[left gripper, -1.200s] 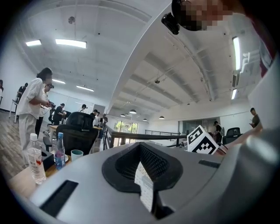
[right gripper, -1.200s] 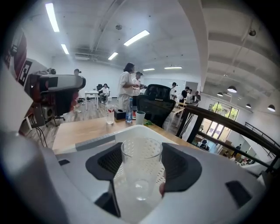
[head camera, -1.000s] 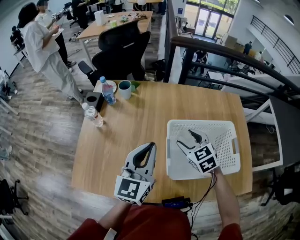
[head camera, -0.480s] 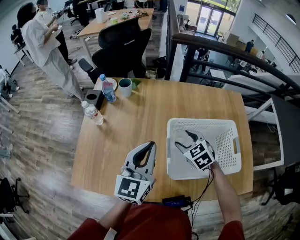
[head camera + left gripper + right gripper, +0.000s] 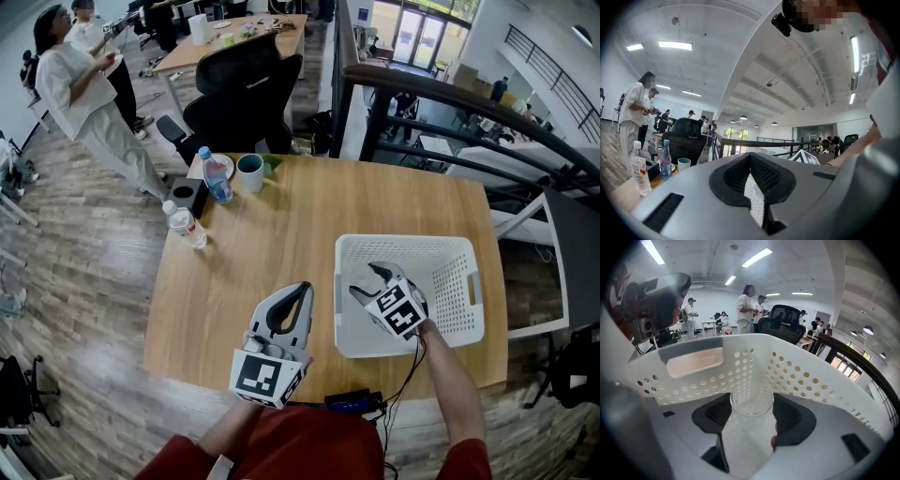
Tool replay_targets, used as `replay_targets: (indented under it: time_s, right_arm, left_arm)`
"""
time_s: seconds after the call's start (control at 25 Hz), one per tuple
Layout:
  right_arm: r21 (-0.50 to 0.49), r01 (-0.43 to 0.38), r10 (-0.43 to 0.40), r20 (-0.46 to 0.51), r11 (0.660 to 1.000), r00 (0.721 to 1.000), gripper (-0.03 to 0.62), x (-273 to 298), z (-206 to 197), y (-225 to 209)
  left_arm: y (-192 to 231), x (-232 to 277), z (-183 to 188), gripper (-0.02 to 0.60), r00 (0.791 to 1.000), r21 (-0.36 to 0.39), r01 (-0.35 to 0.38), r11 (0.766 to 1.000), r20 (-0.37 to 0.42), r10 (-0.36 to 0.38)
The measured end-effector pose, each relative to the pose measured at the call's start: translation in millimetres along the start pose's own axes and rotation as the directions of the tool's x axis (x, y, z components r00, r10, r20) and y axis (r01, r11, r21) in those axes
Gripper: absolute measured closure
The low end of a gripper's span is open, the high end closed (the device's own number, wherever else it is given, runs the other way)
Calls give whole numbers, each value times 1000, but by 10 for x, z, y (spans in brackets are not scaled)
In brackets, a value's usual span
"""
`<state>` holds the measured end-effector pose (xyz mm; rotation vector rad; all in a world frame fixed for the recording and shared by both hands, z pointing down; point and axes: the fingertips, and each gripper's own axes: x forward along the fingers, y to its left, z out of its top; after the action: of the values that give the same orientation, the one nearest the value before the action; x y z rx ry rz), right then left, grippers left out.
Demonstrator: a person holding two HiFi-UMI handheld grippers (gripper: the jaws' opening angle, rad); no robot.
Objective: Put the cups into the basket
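Note:
A clear glass cup sits between the jaws of my right gripper, which is shut on it. That gripper hangs inside the white perforated basket at the table's front right, pointing at the basket's near-left corner wall. A teal cup stands at the table's far left corner, also seen as the small teal cup in the left gripper view. My left gripper hovers over the table's front edge, left of the basket, jaws shut with nothing in them.
Two water bottles and a black box stand near the teal cup. A black office chair is behind the table, a railing to the right. A person stands far left.
My right gripper with the glass cup has shifted slightly left inside the basket. The left gripper has stayed in place.

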<state>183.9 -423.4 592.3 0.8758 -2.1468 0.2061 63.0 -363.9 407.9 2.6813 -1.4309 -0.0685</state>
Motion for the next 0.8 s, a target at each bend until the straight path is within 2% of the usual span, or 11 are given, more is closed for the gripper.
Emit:
replay_targets:
  time_s: [0.8]
  right_arm:
    - [-18, -26, 24, -83, 999, 996, 316, 85, -235, 50]
  left_arm:
    - [-13, 25, -6, 575, 1000, 17, 8, 1000, -4, -8]
